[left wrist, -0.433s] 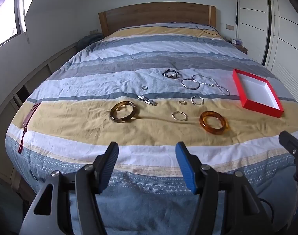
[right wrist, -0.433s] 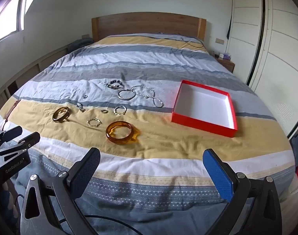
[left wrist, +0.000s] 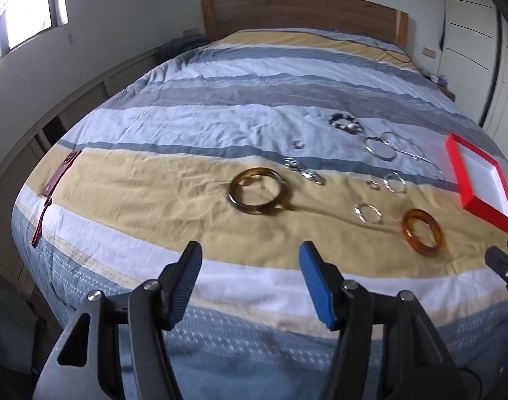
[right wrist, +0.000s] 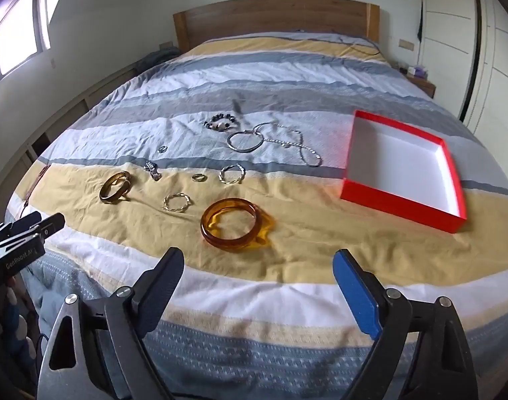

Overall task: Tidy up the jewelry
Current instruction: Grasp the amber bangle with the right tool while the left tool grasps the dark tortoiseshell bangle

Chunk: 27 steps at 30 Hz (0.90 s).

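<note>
**At the foot of the bed: two bangles, one gripper lined up on each**

On the yellow band of the bed cover (right wrist: pixel 320 243), the jewelry lies scattered and the red box (right wrist: pixel 400 196) sits to the right with nothing visible inside it, so the sorting looks barely begun.

The right gripper (right wrist: pixel 257 286) hangs over the foot of the bed with its jaws spread wide and nothing between them. The amber bangle (right wrist: pixel 232 225) lies flat directly ahead of it, slightly left of the midline between the fingers, and nearer than any other piece. The box lies ahead and to the right of that bangle, well apart from it.

The left gripper (left wrist: pixel 250 283) is likewise released and empty, its gap narrower than the right one's. The dark gold bangle (left wrist: pixel 259 195) lies straight ahead of it, almost centred between the fingers. From this view the amber bangle (left wrist: pixel 422 231) sits far to the right, next to the right gripper's tip at the frame edge.

Being a flat ring, each bangle has no long axis; a grasp probably has to take one side of the rim, with one finger inside the hoop. The right gripper looks the better candidate for the amber bangle, being both nearer to it and on the box's side. Smaller silver rings (right wrist: pixel 177 201) and a chain necklace (right wrist: pixel 287 141) lie farther up the cover, beyond both bangles.
</note>
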### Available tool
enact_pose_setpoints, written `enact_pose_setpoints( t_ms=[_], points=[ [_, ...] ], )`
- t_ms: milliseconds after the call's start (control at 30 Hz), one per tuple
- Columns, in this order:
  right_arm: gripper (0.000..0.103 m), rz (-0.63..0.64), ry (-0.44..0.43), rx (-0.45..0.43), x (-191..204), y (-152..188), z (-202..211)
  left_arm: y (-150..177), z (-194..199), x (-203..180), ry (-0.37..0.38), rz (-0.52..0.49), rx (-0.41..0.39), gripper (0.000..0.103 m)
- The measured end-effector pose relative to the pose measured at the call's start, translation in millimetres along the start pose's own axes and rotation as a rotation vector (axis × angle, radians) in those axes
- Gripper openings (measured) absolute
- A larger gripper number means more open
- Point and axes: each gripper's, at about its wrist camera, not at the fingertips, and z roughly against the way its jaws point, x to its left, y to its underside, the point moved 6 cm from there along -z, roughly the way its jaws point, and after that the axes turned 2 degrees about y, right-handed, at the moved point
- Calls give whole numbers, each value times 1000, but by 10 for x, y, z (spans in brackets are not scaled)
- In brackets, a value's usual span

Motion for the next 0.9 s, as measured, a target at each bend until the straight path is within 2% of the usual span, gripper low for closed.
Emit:
enact_pose_setpoints(
  t_ms=[167,233,300,533,633,700,867,900],
  points=[
    [79,17,-22,40,89,-124,-347,-261,-450,153,-4,21,48,58],
    [71,16,-28,65,97,-170,-536,-358,-630,207,-14,38,57,58],
    [66,5,-38,91,86,-202,-712,-445,-832,263,-4,64,79,58],
    [54,-21,-57,165,33,-225,-1204,-423,-1526,388,-16,119,179,58],
    [45,-18,-66,192,18,-198,-1347,-359,-1681,401,-9,132,206,58],
    [44,-12,-72,199,27,-176,-1407,-348,-1747,404,-12,135,218,59],
    [38,29,-63,191,82,-149,-1485,-395,-1899,415,-16,137,229,69],
    [32,43,-59,185,103,-152,-1504,-410,-1915,413,-28,137,218,69]
  ],
)
